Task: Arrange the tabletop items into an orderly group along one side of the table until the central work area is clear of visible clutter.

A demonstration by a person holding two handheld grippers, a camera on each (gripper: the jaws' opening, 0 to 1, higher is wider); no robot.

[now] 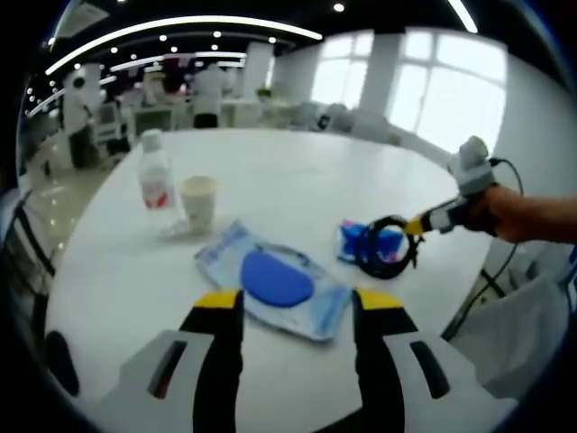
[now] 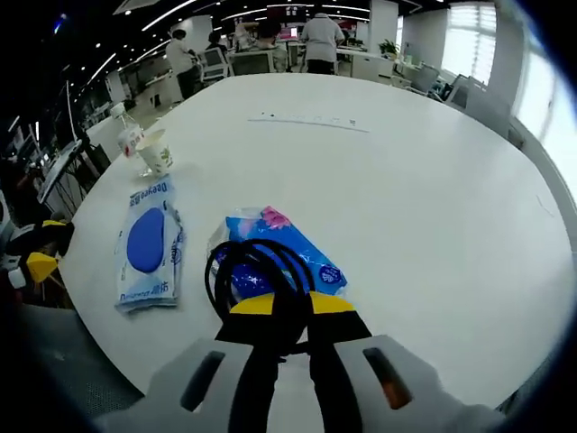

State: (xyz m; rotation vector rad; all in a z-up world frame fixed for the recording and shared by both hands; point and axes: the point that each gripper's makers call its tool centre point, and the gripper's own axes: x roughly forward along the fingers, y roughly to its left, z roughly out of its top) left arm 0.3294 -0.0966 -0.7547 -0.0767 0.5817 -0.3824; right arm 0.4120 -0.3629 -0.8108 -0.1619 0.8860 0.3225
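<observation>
A blue wet-wipes pack [image 1: 275, 281] with a round blue lid lies flat just ahead of my left gripper [image 1: 297, 302], whose jaws stand open on either side of its near end. Further left stand a water bottle [image 1: 155, 179] and a paper cup [image 1: 198, 203]. My right gripper [image 2: 292, 305] is shut on a black cable coil [image 2: 236, 263] that rests on a blue packet [image 2: 302, 248]. The wipes pack [image 2: 149, 244], cup [image 2: 155, 151] and bottle [image 2: 129, 135] sit to its left. In the left gripper view the right gripper [image 1: 431, 220] reaches the coil [image 1: 388, 251] from the right.
The round white table [image 2: 406, 180] has its near edge close to both grippers. A thin pale strip [image 2: 306, 120] lies at its far side. Desks, chairs and several people stand beyond it. The left gripper [image 2: 36, 257] shows at the table's left edge.
</observation>
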